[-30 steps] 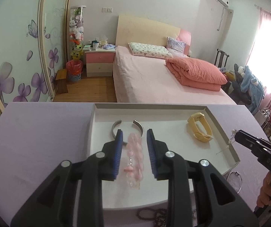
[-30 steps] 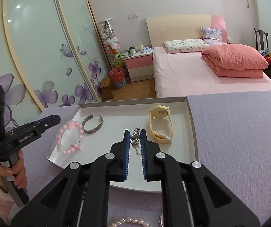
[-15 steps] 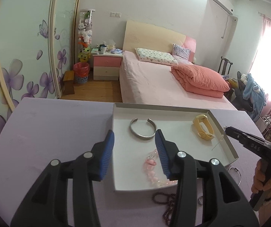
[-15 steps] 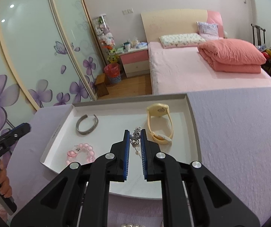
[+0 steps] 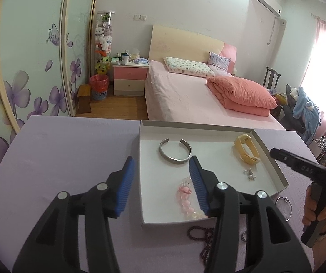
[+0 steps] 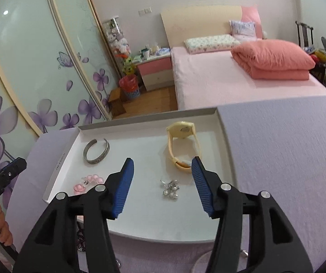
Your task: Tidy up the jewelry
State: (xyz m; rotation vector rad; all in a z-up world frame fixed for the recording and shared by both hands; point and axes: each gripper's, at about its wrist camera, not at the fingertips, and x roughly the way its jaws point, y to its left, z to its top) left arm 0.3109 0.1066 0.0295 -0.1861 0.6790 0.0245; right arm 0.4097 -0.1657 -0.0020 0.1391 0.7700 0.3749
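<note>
Four pieces of jewelry are now seen lying inside the white tray [image 6: 220, 136]: a silver cuff [image 6: 96, 152], a yellow watch [image 6: 182, 145], a pink bead bracelet [image 5: 186, 199] and a small silver charm piece [image 6: 170, 188]. The right gripper [image 6: 161, 183] has just been opened; a moment earlier the charm piece was pinched between its blue pads, and now it is left resting on the tray floor between the spread jaws, touched by neither. The left gripper [image 5: 161, 183] has likewise been opened further and drawn back toward the tray's near left corner, so the pink bead bracelet, released a second ago, is left lying in the tray beside the right jaw. Nothing is held by either gripper. Two placements are therefore judged complete. Outside the tray, a dark bead strand [image 5: 202, 236] and a thin metal ring [image 5: 284, 206] are seen on the lilac tablecloth [image 5: 72, 150] just past the near rim, so more pickups are probably still required.
</note>
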